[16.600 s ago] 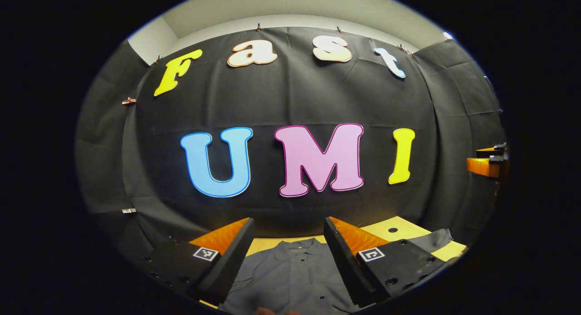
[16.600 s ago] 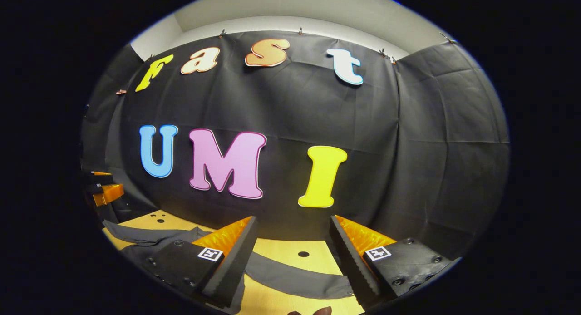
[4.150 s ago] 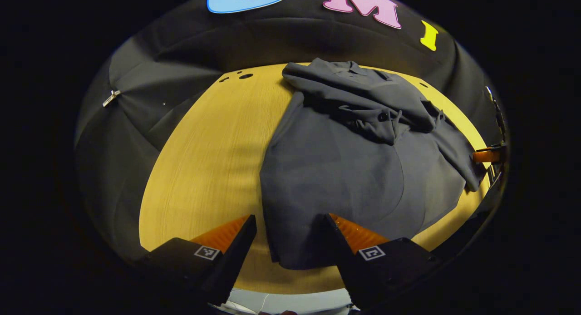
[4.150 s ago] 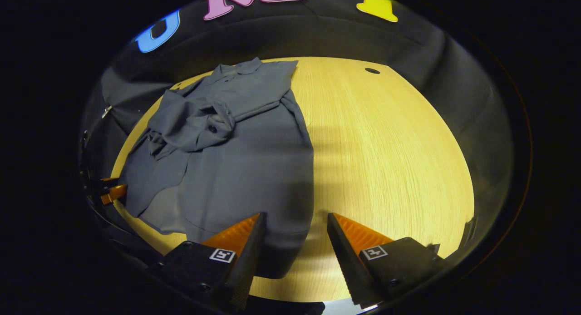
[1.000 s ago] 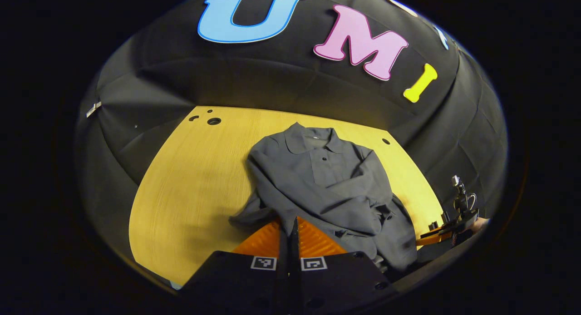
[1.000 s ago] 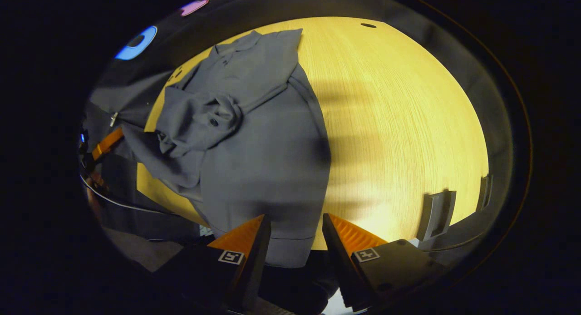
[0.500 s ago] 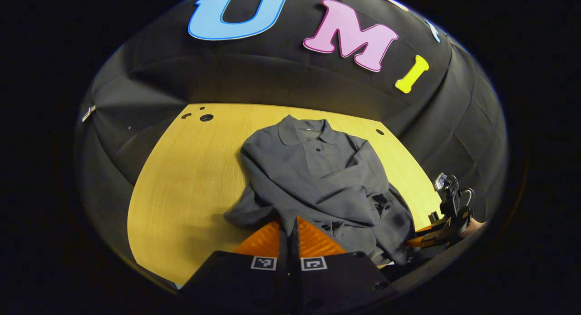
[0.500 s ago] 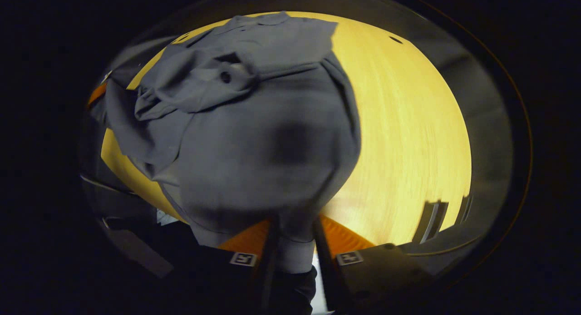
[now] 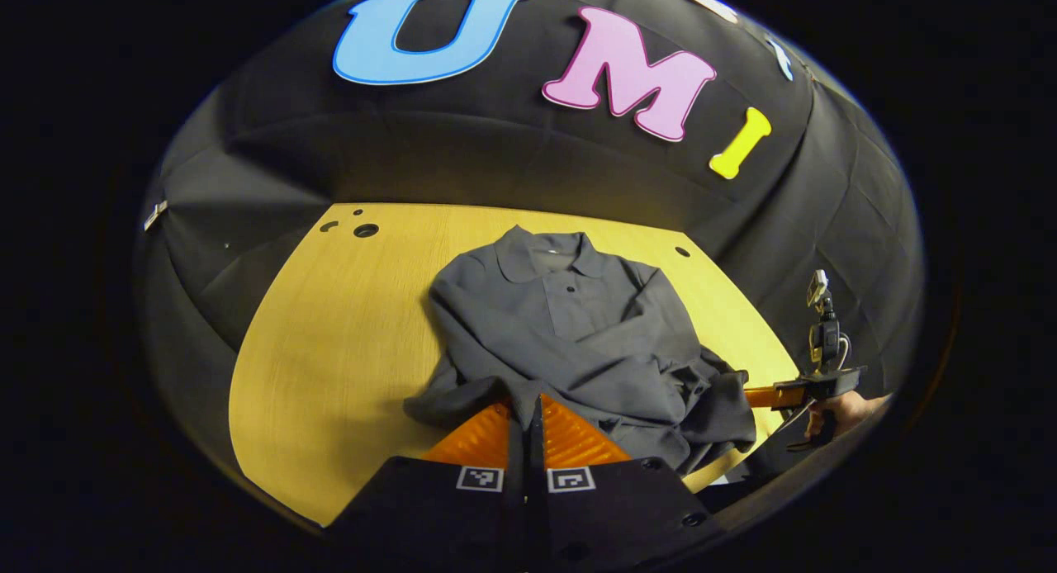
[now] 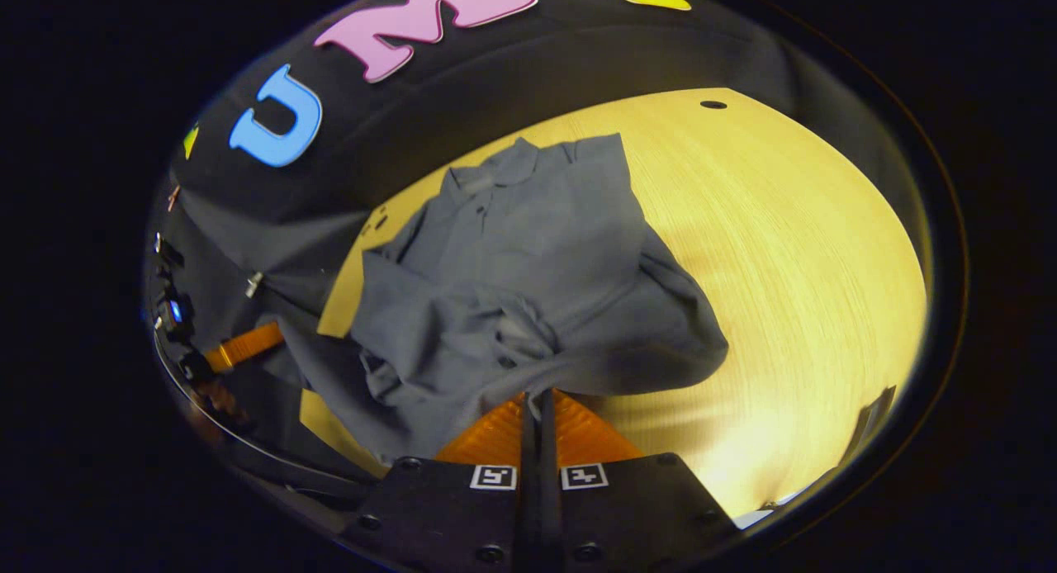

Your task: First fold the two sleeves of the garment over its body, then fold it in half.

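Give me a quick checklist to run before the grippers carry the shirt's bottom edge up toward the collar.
1. Left gripper shut on the shirt hem: ok.
2. Right gripper shut on the hem: ok.
3. Both sleeves folded over the body: ok, though bunched.
4. Collar lying flat at the far end: ok.
5. Table bare beyond the shirt: ok.
6. Hem held level between grippers: cannot tell.

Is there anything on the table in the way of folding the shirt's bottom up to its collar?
Nothing visible blocks it. The table around the shirt is bare, and the folded sleeves lie across its body.
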The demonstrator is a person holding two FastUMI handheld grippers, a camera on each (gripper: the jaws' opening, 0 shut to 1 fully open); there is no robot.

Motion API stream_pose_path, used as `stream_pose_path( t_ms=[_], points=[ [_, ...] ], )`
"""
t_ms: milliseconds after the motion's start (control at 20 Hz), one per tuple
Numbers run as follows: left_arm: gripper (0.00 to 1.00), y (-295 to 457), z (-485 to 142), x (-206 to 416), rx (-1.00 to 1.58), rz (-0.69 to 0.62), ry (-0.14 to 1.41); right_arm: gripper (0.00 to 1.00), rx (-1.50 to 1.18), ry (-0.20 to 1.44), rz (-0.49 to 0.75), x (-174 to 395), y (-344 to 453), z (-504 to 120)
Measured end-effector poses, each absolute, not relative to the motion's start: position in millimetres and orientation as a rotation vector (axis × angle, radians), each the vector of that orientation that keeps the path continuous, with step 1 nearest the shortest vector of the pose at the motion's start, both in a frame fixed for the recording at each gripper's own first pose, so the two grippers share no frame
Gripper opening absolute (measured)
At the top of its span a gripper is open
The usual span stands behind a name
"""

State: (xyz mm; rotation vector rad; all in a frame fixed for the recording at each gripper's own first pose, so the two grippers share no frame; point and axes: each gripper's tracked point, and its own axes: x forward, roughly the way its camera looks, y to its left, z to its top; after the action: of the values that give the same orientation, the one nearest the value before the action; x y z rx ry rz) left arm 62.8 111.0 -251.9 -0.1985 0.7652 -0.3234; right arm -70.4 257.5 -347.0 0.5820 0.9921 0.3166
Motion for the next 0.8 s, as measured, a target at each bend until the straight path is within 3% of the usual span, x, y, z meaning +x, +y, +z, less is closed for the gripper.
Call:
stream_pose_path(
  t_ms=[350,800],
  points=[
    [0.05,115,-234,112,-0.228,-0.281,0.697,0.05,0.859,0.811,0.262,8,242,-309],
    [0.05,140,-214,217,-0.308,-0.136,0.579,0.05,0.821,0.674,0.265,126,228,-301]
  ],
)
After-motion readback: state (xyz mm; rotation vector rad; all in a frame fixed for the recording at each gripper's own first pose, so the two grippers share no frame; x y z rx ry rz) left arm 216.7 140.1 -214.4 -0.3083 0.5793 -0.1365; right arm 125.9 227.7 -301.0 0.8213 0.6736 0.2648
